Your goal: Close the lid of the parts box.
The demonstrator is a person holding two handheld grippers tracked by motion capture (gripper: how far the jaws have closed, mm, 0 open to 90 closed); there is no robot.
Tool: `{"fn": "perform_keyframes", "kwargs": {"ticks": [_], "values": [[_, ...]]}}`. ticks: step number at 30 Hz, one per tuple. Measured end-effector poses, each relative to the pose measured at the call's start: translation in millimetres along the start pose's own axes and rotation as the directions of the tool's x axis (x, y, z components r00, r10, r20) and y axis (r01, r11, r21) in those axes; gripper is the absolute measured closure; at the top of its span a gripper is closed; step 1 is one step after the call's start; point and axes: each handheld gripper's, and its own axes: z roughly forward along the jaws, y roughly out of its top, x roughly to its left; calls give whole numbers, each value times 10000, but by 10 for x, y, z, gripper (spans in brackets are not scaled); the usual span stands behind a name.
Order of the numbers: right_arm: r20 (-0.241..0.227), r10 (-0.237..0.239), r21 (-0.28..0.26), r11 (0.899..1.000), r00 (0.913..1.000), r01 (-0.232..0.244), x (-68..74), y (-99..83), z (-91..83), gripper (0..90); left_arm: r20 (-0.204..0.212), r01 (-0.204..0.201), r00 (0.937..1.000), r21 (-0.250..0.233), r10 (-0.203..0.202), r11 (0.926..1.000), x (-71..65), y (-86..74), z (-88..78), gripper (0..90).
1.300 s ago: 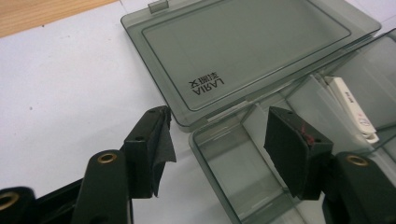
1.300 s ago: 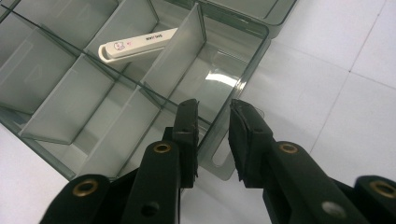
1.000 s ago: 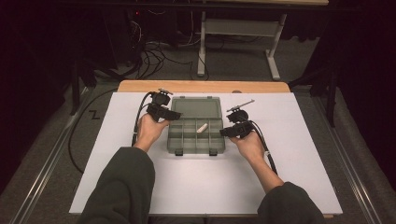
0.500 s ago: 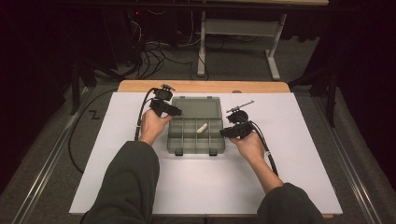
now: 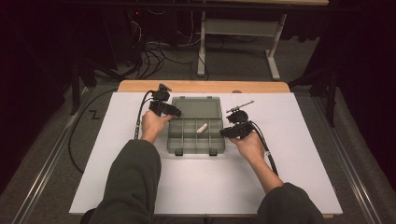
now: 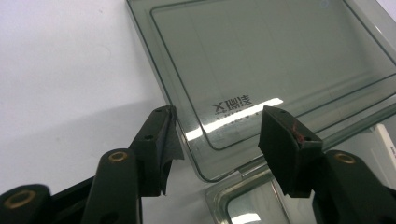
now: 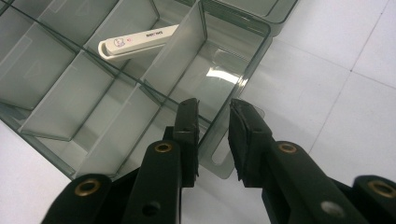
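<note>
Left tongs are gaping wide over the lid; right tongs are narrowly straddling, perhaps touching, the box wall.

My left gripper view cuts off the lid at the top and right. The print on the white stick is too small to read.

organizer box: smoky grey, see-through | stick: white | table sheet: white
</note>
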Motion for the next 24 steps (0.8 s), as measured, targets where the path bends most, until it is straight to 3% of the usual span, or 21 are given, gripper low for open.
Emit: {"fn": "perform_keyframes", "kwargs": {"ticks": [4, 13, 17, 24], "values": [[0, -1, -11, 10000, 10000, 1, 0, -2, 0, 755, 476, 490, 9976, 122, -495, 9987, 68, -7, 30, 445], [-5, -4, -11, 10000, 10000, 4, 0, -2, 0, 755, 1093, 1034, 9884, 220, -1052, 9944, 150, -20, 96, 426], [20, 1, -3, 10000, 10000, -1, 4, -2, 0, 756, 1067, 795, 9911, 78, -799, 9968, 140, -12, 109, 436], [58, 14, 16, 10000, 10000, -14, 9, -2, 0, 757, 774, 728, 9944, -33, -723, 9973, 102, -16, 58, 459]]}}
